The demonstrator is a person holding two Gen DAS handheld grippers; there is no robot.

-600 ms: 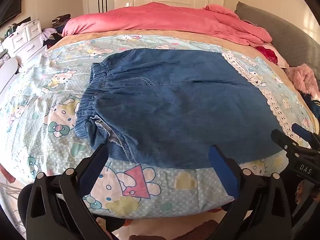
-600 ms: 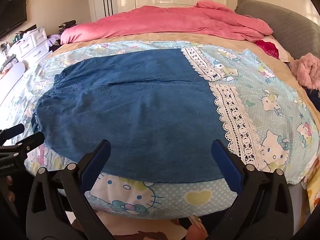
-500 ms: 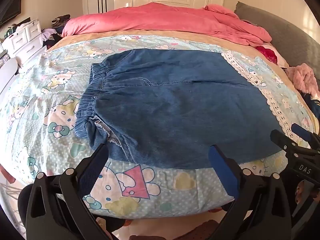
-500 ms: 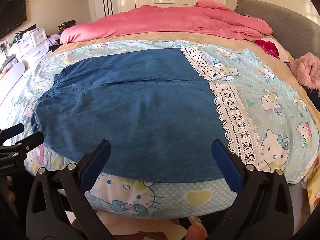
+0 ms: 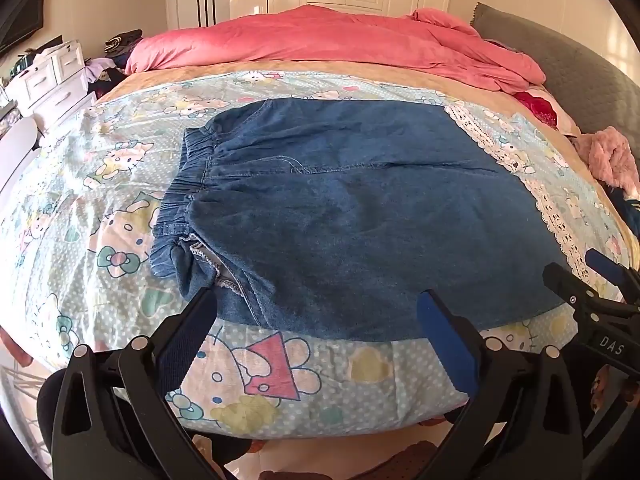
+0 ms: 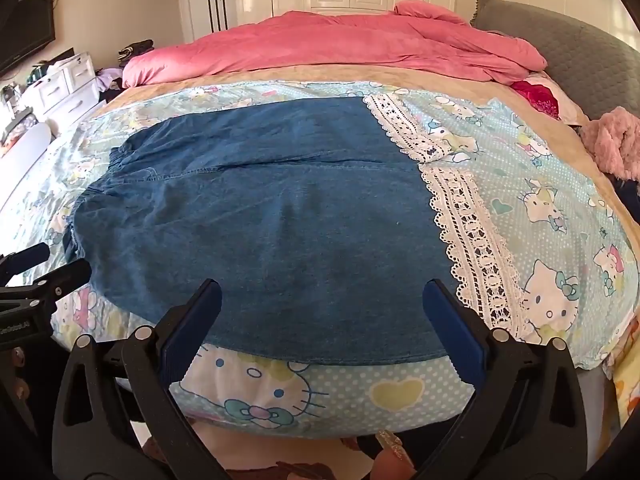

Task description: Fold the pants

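Observation:
Blue denim pants (image 5: 352,216) lie flat on the bed, elastic waistband (image 5: 180,200) to the left and white lace hems (image 6: 472,240) to the right. They also fill the right wrist view (image 6: 280,232). My left gripper (image 5: 316,300) is open and empty, hovering just off the near edge of the pants by the waist end. My right gripper (image 6: 320,292) is open and empty, over the near edge of the pants toward the hem end. Each gripper shows at the side of the other's view.
The pants rest on a Hello Kitty patterned sheet (image 5: 120,200). A pink duvet (image 5: 320,40) is bunched at the far side. A grey headboard (image 6: 580,52) and a pink fluffy item (image 6: 612,144) are on the right. White drawers (image 5: 48,76) stand at left.

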